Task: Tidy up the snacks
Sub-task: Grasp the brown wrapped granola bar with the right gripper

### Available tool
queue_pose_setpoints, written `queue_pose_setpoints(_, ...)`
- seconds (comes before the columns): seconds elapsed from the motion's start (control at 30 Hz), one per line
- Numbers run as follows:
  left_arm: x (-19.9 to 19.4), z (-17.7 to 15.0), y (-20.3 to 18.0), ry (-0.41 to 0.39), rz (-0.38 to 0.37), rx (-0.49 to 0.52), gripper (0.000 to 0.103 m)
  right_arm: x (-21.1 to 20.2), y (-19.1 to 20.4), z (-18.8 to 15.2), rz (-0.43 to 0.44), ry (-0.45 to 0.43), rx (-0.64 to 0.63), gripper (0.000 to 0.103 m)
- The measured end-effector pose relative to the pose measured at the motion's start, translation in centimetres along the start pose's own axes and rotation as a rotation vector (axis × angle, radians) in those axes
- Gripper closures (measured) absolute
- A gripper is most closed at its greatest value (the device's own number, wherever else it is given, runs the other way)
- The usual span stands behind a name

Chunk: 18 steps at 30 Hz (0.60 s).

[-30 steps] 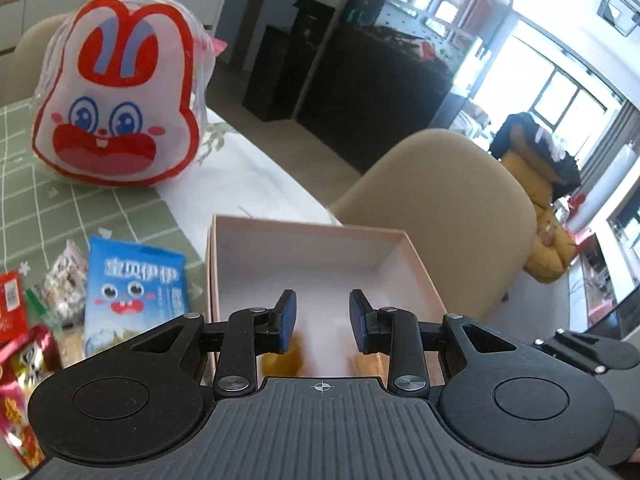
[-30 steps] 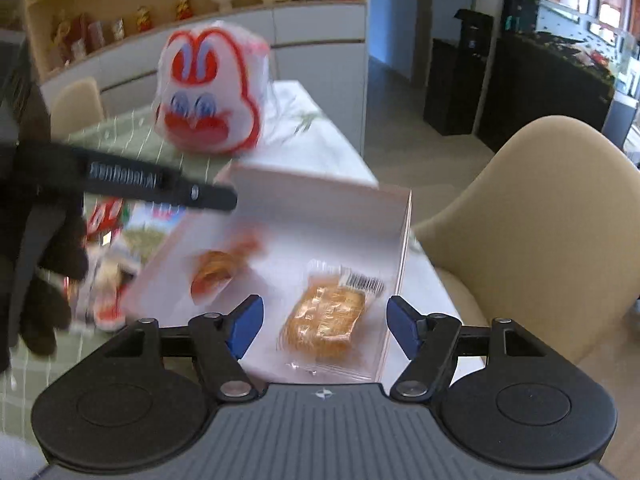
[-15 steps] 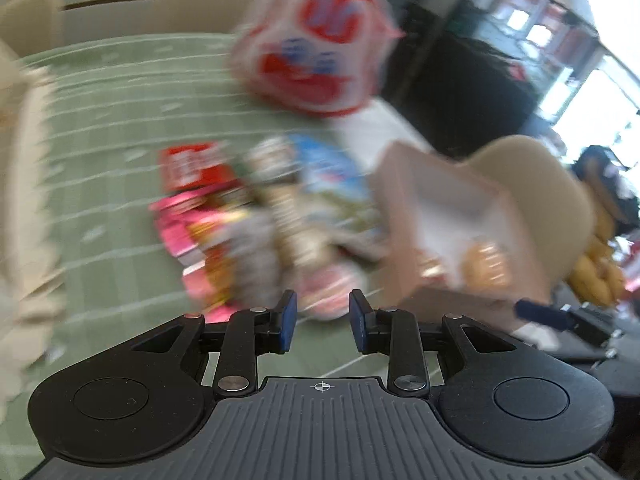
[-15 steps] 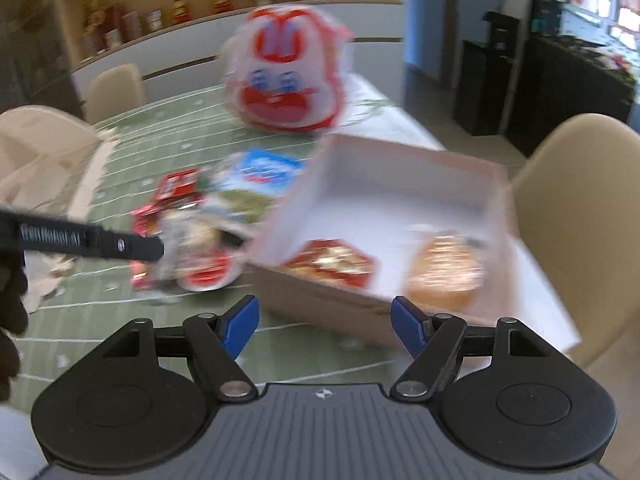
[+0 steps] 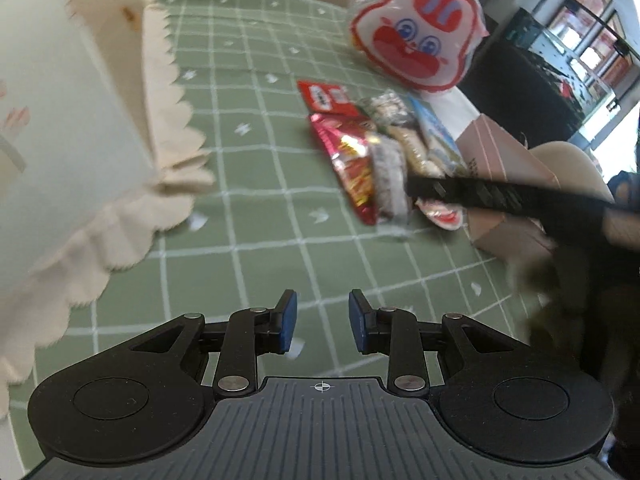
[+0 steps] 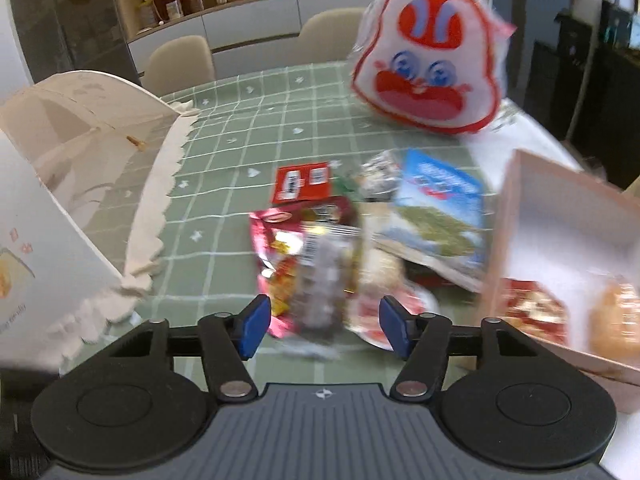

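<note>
A pile of snack packets (image 6: 332, 240) lies on the green checked tablecloth (image 5: 260, 220), left of an open pink box (image 6: 498, 248). Inside the box are a red packet (image 6: 532, 308) and an orange bun (image 6: 616, 320). My right gripper (image 6: 324, 326) hovers over the near end of the pile. Its jaws are closing, with a clear wrapped snack (image 6: 324, 280) showing between the fingers, and the pads are not pressing on it. My left gripper (image 5: 322, 320) stands open over bare cloth with nothing between its fingers. The pile (image 5: 380, 156) lies ahead of it on the right.
A big rabbit-face bag (image 6: 428, 72) stands behind the pile. A white paper bag with a scalloped edge (image 6: 80, 160) fills the left side. A blue packet (image 6: 440, 200) leans on the box. Beige chairs (image 6: 180, 60) stand at the far edge of the table. The right tool's black body (image 5: 500, 196) crosses the left view.
Both grippers have swung left, away from the pink box. The right one now sits over the snack pile with narrower jaws. The left one is over bare cloth.
</note>
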<state>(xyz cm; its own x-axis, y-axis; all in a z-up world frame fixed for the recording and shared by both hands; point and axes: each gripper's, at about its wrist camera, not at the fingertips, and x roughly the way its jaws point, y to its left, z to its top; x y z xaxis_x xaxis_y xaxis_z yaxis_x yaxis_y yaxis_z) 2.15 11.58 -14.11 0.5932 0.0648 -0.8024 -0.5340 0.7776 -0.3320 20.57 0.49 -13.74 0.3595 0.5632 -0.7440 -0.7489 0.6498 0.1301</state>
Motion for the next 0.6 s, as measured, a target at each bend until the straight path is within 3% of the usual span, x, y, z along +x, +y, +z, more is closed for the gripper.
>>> queue_pose_setpoints(0.27, -1.5, -1.5, 2.8, -0.002, 0.016, -0.060, 0.071, 5.8, 1.2, 0.4, -0.053, 0.061, 0.091, 0.047)
queue_pose_setpoints(0.33, -1.6, -1.5, 3.3, -0.006, 0.023, -0.072, 0.071, 6.2, 1.3, 0.0, -0.068, 0.064, 0.084, 0.052)
queue_pose_setpoints(0.37, -1.6, -1.5, 3.4, -0.007, 0.025, -0.077, 0.071, 6.0, 1.4, -0.1, -0.076, 0.063, 0.074, 0.064)
queue_pose_setpoints(0.4, -1.6, -1.5, 3.4, -0.008, 0.024, -0.081, 0.071, 5.8, 1.5, -0.2, -0.075, 0.075, 0.060, 0.065)
queue_pose_setpoints(0.6, -0.4, -0.7, 2.1, 0.003, -0.009, -0.071, 0.071, 0.7, 0.4, -2.3, -0.005, 0.076, 0.050, 0.066)
